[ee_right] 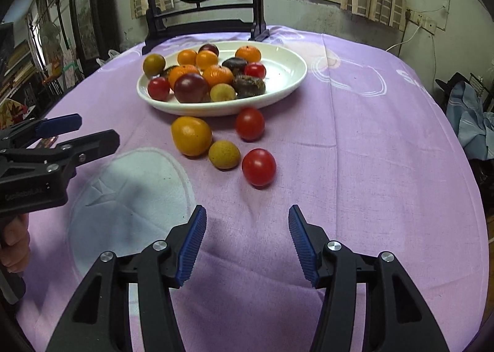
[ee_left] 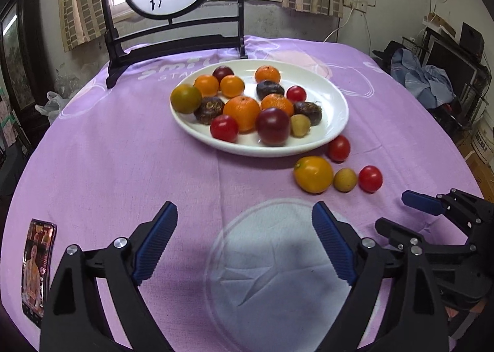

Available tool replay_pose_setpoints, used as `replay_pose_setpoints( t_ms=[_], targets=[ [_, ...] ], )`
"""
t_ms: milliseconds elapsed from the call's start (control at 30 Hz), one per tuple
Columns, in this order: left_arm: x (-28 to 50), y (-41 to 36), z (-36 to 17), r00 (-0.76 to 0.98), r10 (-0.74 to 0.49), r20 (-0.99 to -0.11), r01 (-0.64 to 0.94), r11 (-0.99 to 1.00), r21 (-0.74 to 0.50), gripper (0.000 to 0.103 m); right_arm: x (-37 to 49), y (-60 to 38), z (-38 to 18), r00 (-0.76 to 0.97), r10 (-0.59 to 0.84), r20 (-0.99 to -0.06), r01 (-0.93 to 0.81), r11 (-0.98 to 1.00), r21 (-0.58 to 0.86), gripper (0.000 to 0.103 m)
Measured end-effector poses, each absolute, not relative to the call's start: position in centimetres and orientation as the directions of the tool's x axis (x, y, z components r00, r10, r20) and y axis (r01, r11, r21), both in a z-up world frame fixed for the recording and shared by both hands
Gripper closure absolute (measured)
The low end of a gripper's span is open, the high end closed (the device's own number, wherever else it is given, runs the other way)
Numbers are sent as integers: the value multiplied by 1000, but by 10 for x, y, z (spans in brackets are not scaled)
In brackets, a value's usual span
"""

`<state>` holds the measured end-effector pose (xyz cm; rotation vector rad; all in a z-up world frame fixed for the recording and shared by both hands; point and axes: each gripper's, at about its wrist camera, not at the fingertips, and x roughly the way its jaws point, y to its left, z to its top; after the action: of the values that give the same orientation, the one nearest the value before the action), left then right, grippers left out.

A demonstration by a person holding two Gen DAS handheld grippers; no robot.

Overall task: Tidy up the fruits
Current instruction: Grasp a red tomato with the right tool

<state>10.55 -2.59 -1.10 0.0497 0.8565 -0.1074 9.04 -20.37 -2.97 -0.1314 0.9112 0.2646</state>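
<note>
We see both ribbed blue jaws apart, empty: left gripper (ee_left: pixel 244 238), right gripper (ee_right: pixel 247 241). Glossy round fruit fills oval white plate (ee_left: pixel 336 123).

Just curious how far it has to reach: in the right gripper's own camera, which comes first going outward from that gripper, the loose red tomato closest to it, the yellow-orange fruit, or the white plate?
From the right gripper:
1. Red tomato, just ahead.
2. Yellow-orange fruit, farther, ahead-left.
3. White plate, beyond both.
</note>
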Motion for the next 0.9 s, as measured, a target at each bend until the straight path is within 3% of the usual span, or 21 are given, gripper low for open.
replay_pose_setpoints(
  t_ms=[267,433,900],
  targets=[
    [111,-18,-22,621,-102,-777,124,992,-32,16,127,-198,-40,576,129,-807,-269,963,-37,50],
    [115,-21,-26,609,-100,-787,132,991,-24,16,138,-198,-39,567,172,-806,-297,955,-5,76],
    [126,-57,-37,556,-116,-823,186,982,-12,17,100,-221,-11,618,209,-758,-279,959,36,76]
  ],
)
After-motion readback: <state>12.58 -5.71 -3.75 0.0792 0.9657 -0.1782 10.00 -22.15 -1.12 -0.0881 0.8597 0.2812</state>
